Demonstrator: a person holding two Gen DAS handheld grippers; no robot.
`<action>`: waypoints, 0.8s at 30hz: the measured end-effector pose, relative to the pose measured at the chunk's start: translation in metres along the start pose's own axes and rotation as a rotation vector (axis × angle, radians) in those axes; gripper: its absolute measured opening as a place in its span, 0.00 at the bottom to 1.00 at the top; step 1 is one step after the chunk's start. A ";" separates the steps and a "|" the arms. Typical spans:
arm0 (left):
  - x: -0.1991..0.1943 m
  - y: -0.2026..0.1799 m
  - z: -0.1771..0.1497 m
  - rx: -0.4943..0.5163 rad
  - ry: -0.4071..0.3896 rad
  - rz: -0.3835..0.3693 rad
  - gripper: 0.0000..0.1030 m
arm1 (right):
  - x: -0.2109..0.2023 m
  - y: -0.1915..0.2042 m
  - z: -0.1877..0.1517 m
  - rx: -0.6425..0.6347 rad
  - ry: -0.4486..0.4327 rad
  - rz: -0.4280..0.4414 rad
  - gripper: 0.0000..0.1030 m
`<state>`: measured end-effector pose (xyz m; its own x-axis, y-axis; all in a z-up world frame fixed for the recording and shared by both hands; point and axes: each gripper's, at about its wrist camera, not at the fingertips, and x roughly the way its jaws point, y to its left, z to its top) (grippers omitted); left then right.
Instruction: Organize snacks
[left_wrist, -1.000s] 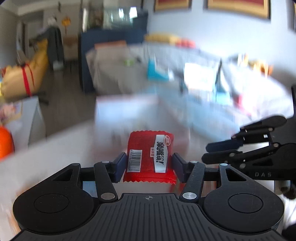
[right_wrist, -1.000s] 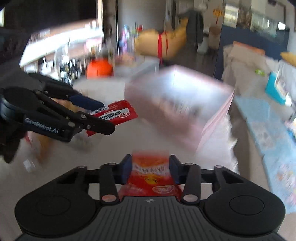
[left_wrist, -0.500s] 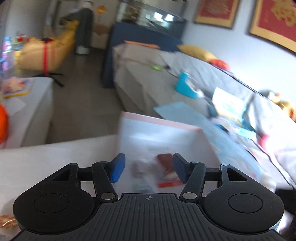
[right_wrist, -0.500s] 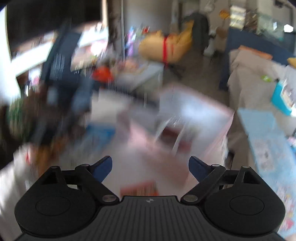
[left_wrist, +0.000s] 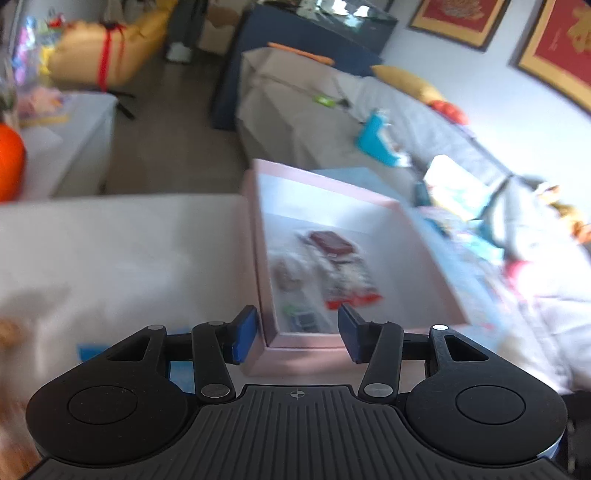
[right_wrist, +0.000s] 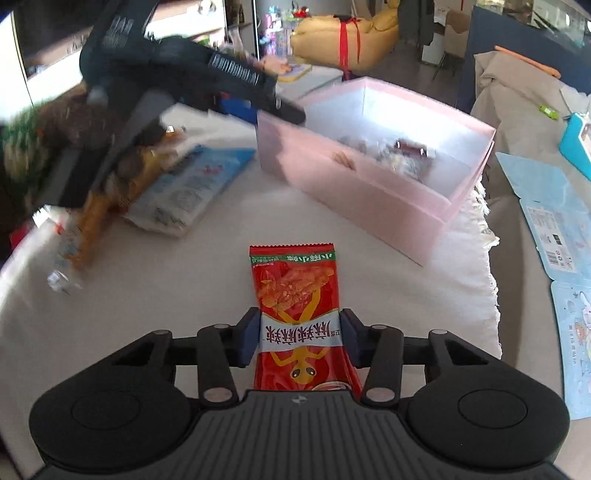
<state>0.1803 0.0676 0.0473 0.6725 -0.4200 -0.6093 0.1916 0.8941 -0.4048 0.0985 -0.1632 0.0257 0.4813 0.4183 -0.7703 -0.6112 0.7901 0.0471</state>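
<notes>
- Between the right gripper (right_wrist: 299, 338) fingers sits a long red snack packet (right_wrist: 297, 302), glossy wrapper with a green strip at the far end, a picture of fried bits, a white band with red characters and a little yellow cartoon figure near the camera
- packet lies flat on the white tablecloth (right_wrist: 184, 295), lengthwise along the fingers, far end sticking out well past the tips
- right jaws are closing, blue pads sit right at the packet's two long edges; looks like they're touching but no real squeeze or crumple that I can see
- ahead of the right fingertips and a bit to the right is the pink box (right_wrist: 373, 199), open top, a few blurry snacks already inside
- left gripper (left_wrist: 297, 332) jaws are apart but closing, nothing between them
- left fingertips hover over the near corner of the pink box (left_wrist: 266, 258); left finger is outside the wall, right one over the inside
- beyond the left tips, inside the box, there's a smeared heap of wrappers (left_wrist: 332, 266), reddish and white, too blurry to name
</notes>
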 end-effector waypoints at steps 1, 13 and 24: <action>-0.010 0.000 -0.004 -0.014 -0.027 -0.021 0.50 | -0.008 -0.002 0.004 0.023 -0.021 0.015 0.44; -0.117 0.012 -0.057 0.032 -0.130 0.302 0.51 | -0.028 -0.050 0.142 0.213 -0.248 -0.060 0.78; -0.150 0.049 -0.103 -0.120 -0.126 0.376 0.51 | 0.092 0.069 0.102 0.187 -0.003 0.157 0.80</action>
<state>0.0153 0.1584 0.0492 0.7637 -0.0385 -0.6444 -0.1636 0.9541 -0.2509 0.1643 -0.0245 0.0227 0.3918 0.5432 -0.7426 -0.5518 0.7846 0.2827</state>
